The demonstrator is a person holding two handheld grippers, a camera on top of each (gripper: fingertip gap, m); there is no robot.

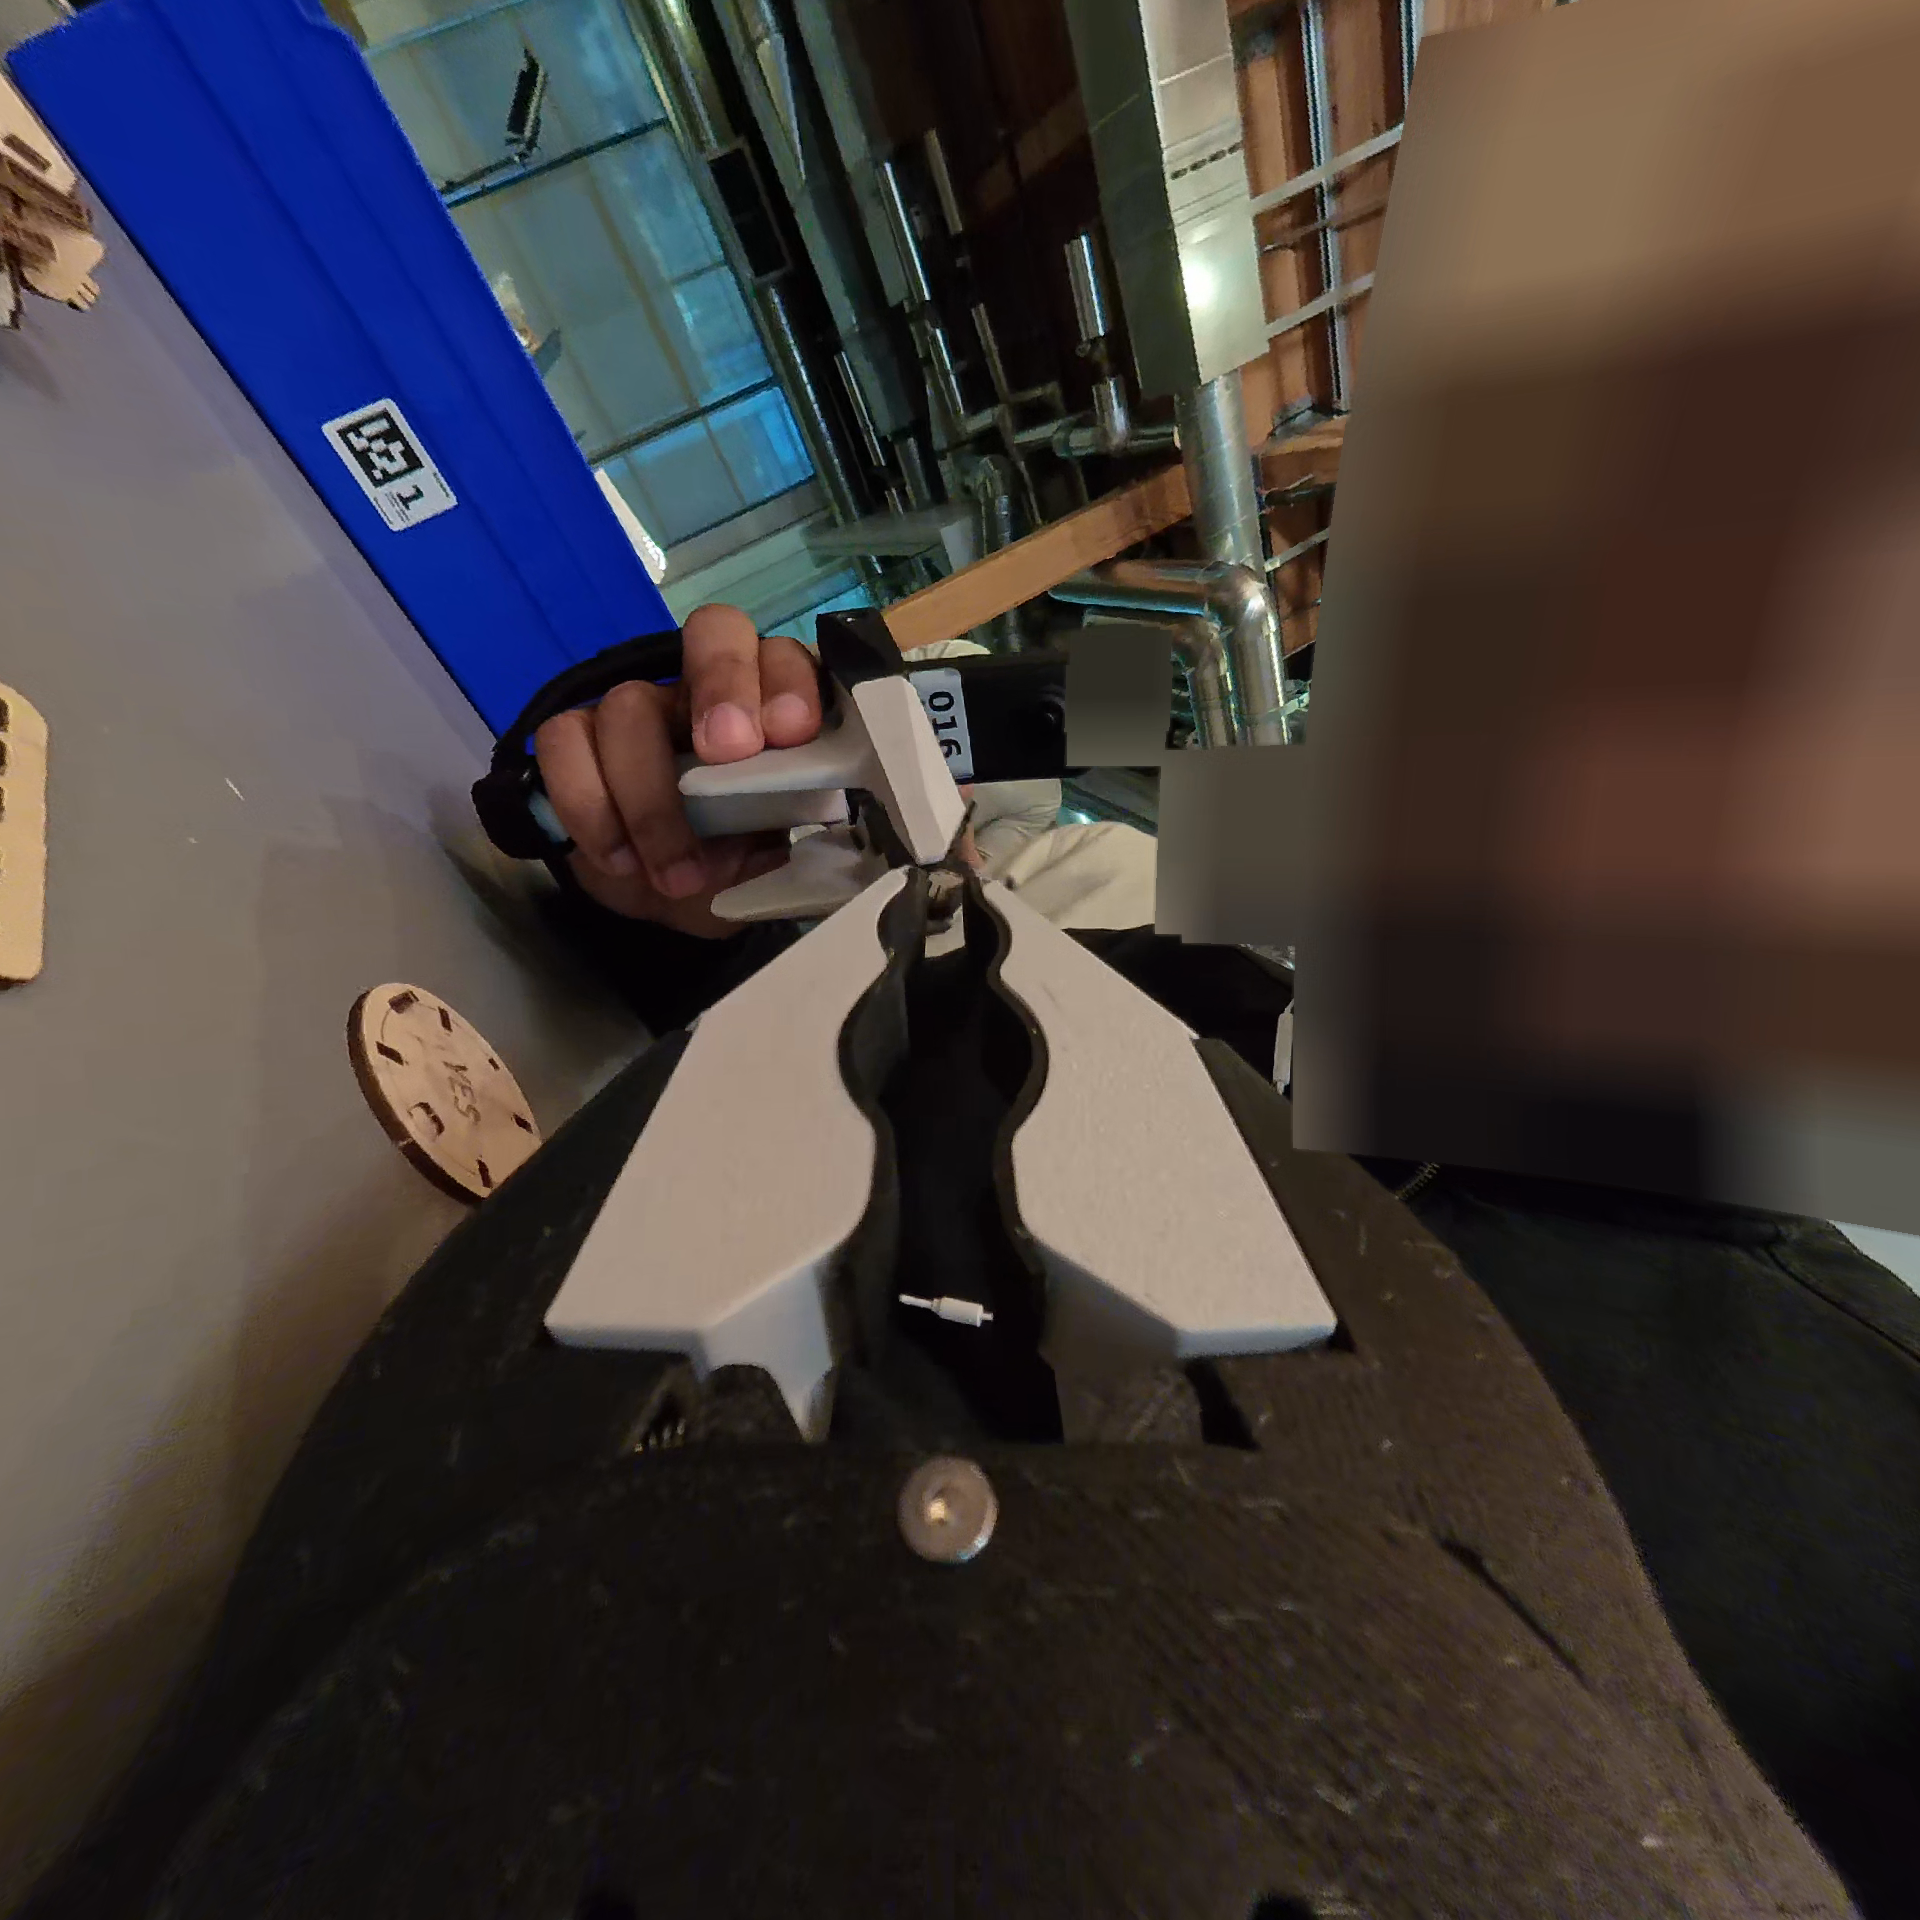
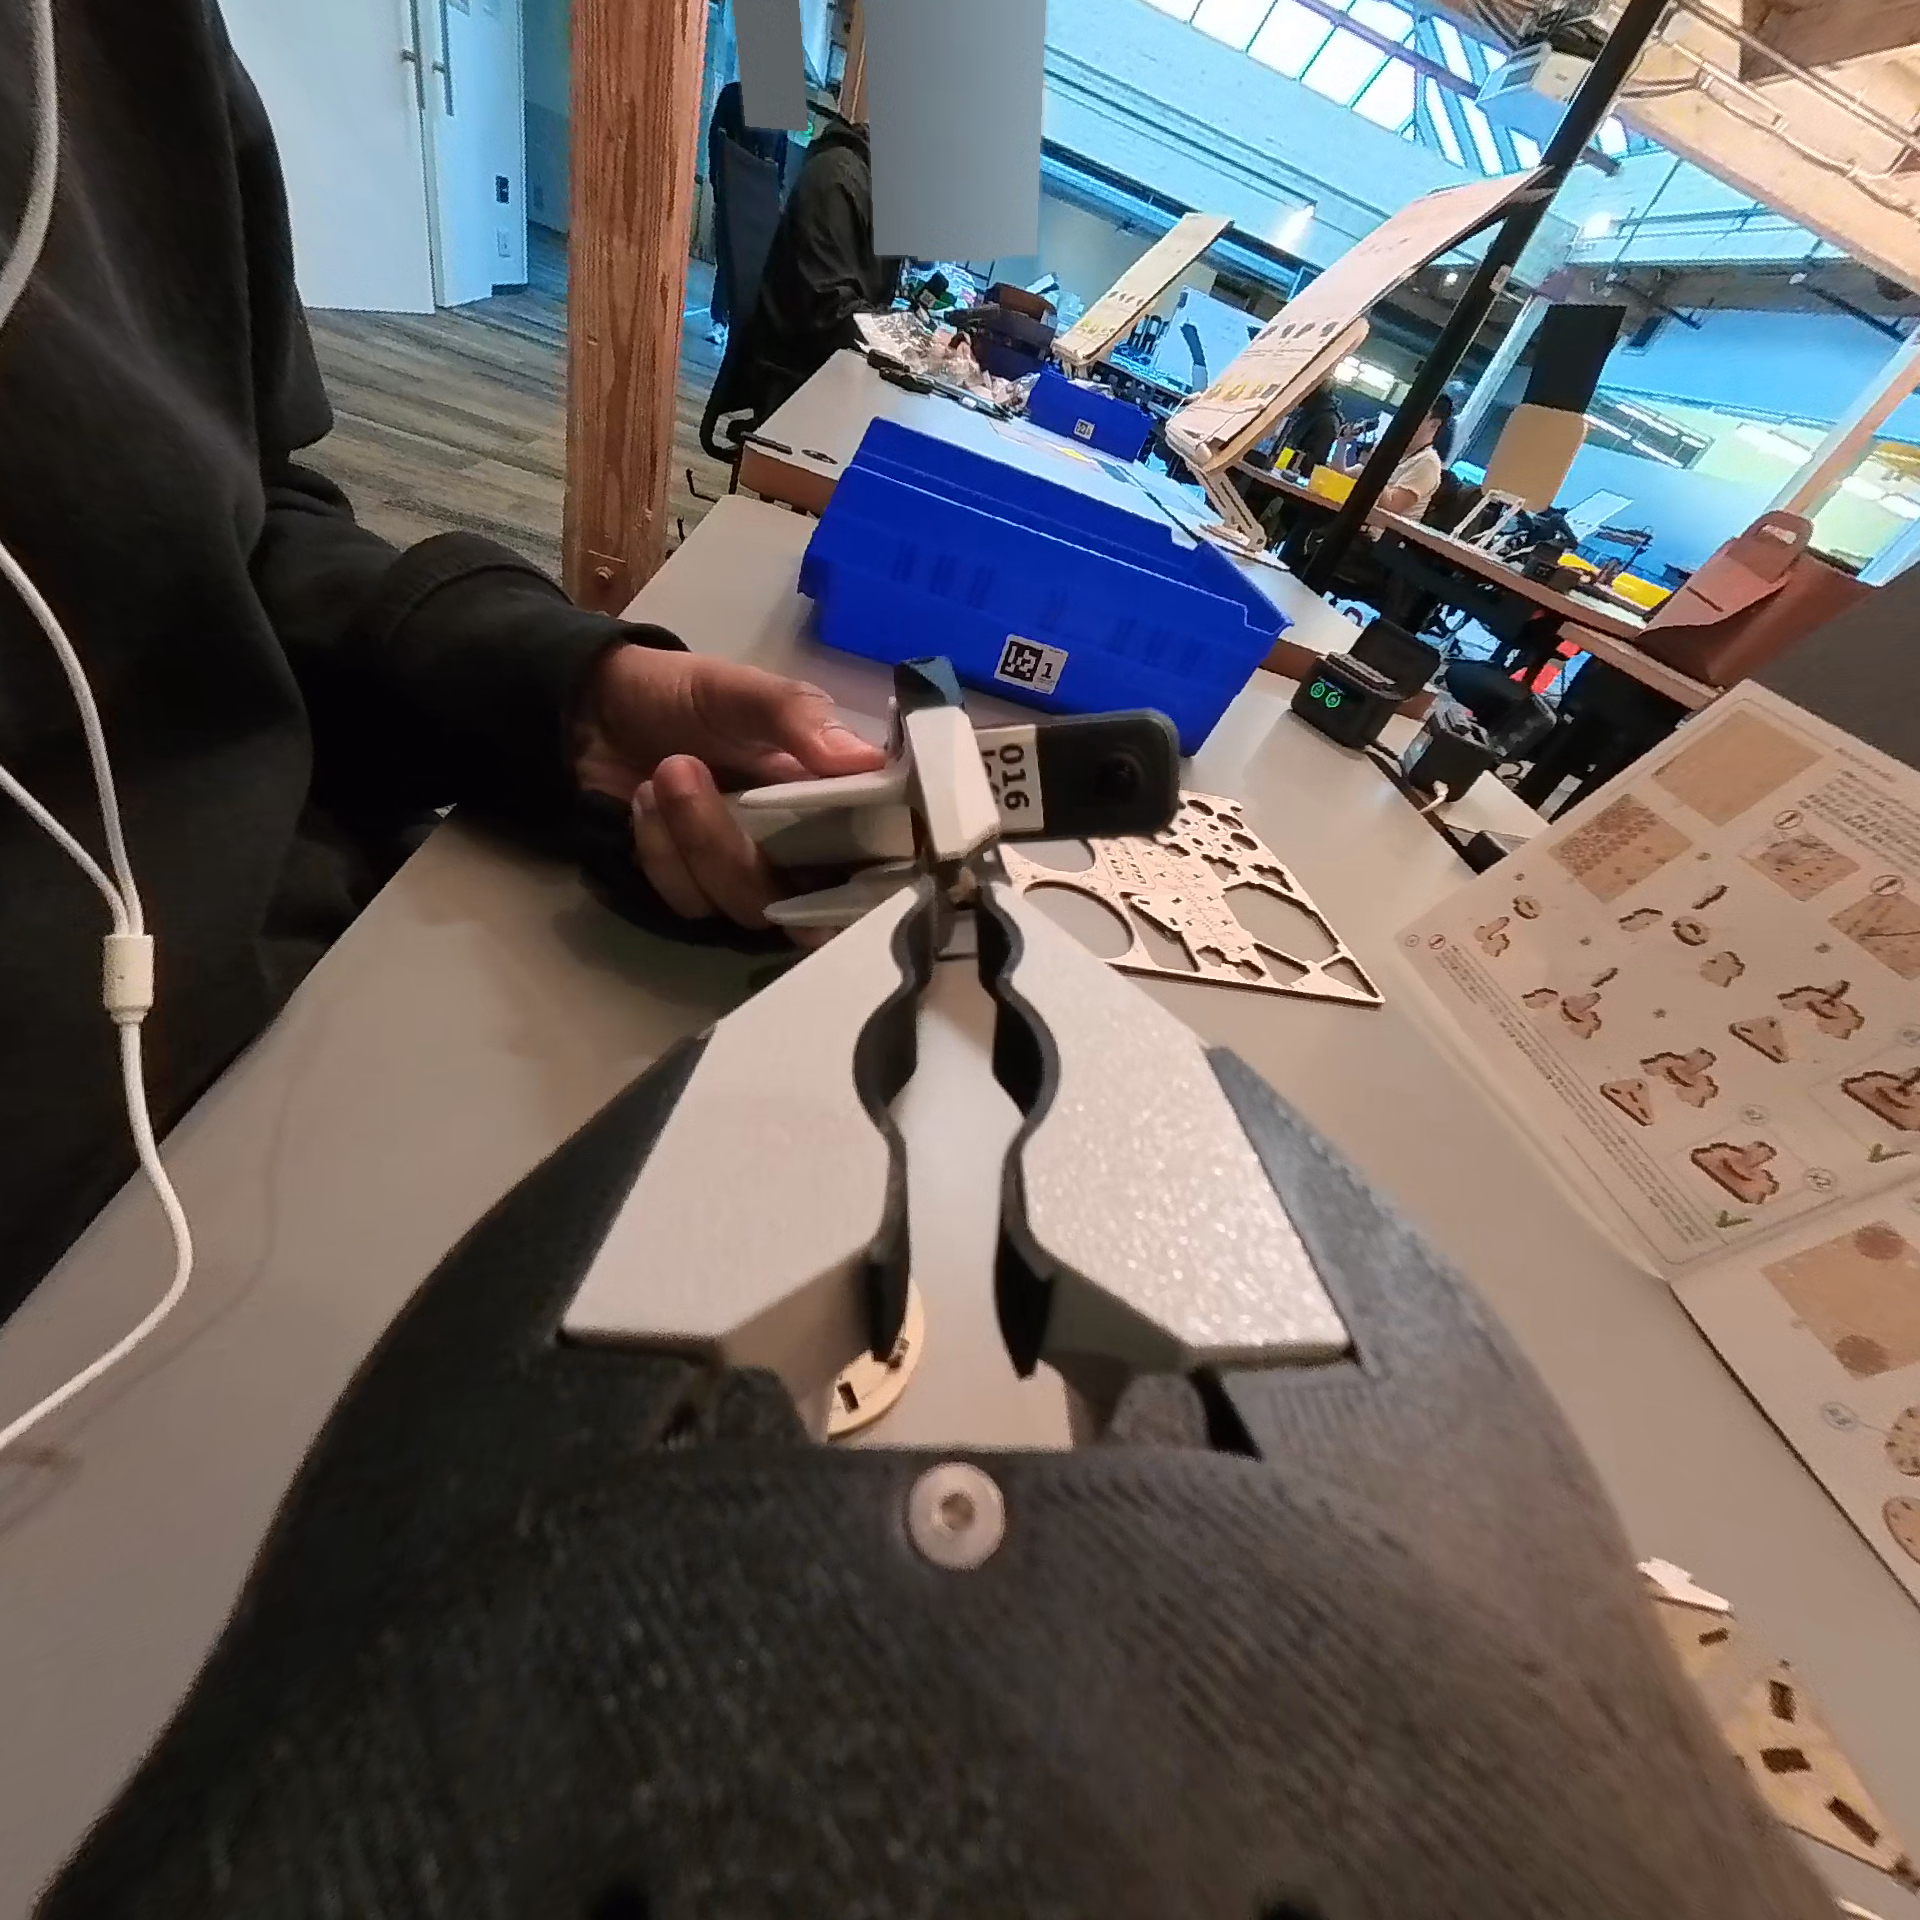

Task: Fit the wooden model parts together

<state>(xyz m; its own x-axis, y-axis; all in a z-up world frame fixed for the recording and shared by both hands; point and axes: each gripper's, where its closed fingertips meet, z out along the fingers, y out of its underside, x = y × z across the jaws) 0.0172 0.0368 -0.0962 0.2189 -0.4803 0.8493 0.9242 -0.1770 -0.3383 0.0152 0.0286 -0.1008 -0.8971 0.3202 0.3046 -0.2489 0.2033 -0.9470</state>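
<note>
Both my grippers (image 1: 940, 883) (image 2: 961, 894) meet tip to tip, fingers pinched narrow on a tiny piece (image 2: 964, 886) — any twist could drop it.

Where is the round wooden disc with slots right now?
In the left wrist view, the round wooden disc lies flat on the grey table, left of the left gripper's jaws.

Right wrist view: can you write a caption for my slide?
Two handheld grippers meet tip to tip above a grey table, near a blue bin.
</note>
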